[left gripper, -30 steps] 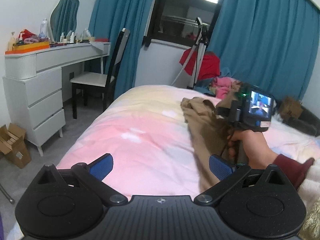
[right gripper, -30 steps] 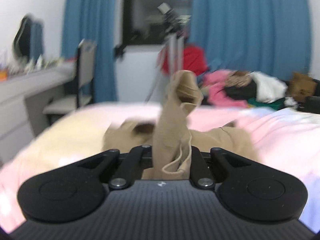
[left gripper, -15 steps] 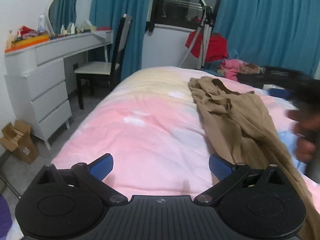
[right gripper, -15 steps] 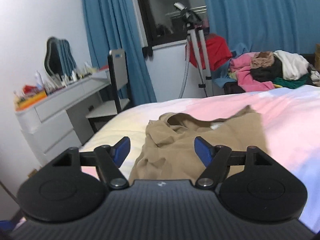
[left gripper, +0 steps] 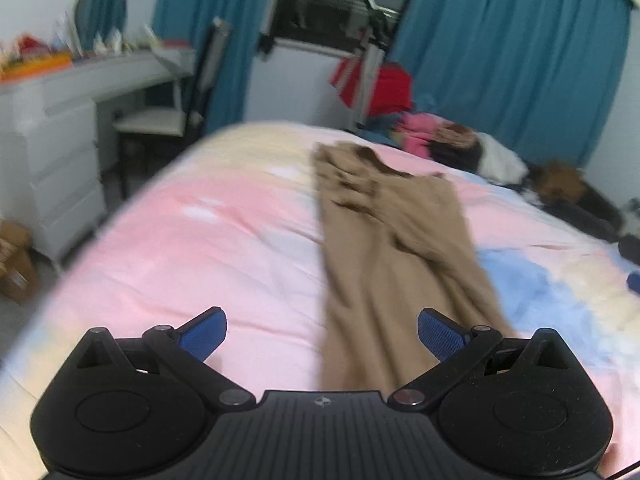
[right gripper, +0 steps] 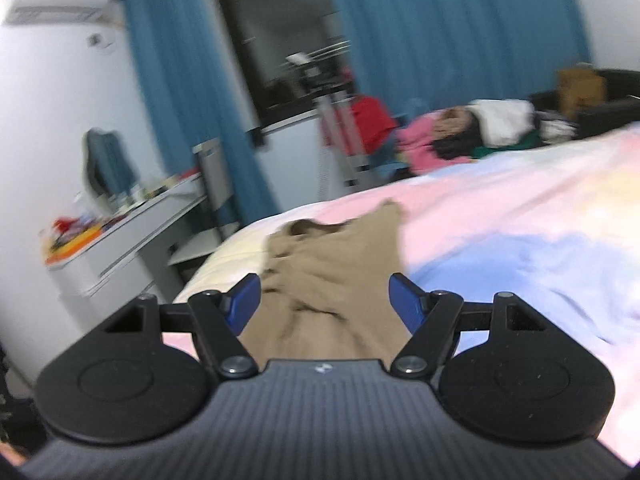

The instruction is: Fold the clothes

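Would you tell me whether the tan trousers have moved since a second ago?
Yes. The tan trousers, then raised before the window in the right gripper, now lie flat on the bed, released.

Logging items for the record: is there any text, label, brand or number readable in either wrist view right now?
None can be read.
Small round emblem on the left gripper body: a logo mark, no letters legible.
Brown cardboard box beyond the bed: blurred, no print readable.
Tan cloth trousers: no tag visible.
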`<action>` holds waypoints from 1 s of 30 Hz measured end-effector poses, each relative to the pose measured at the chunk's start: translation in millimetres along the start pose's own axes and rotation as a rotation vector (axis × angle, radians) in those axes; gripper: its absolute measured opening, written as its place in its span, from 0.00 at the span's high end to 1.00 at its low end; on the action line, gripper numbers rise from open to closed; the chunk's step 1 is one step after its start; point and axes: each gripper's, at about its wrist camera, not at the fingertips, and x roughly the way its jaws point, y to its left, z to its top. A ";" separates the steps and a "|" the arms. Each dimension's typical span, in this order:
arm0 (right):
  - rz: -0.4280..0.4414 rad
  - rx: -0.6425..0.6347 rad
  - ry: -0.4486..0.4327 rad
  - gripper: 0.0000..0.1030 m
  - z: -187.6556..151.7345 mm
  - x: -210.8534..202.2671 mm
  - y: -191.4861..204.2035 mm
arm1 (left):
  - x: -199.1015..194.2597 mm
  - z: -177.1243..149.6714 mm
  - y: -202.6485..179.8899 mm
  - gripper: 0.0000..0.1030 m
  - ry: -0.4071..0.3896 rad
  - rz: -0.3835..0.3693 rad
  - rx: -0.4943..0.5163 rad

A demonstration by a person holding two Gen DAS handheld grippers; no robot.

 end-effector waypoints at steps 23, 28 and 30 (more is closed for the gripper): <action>-0.147 0.218 -0.027 0.27 -1.3 -0.7 -114.7 | 96.7 -84.9 -168.3 0.45 0.362 -0.297 0.071; -0.134 0.224 -0.002 0.27 -4.5 5.3 -114.7 | 101.3 -80.1 -147.6 0.91 0.413 -0.357 0.025; -0.131 0.217 0.008 0.27 -5.4 7.3 -112.8 | 103.8 -73.4 -134.7 0.94 0.445 -0.369 -0.010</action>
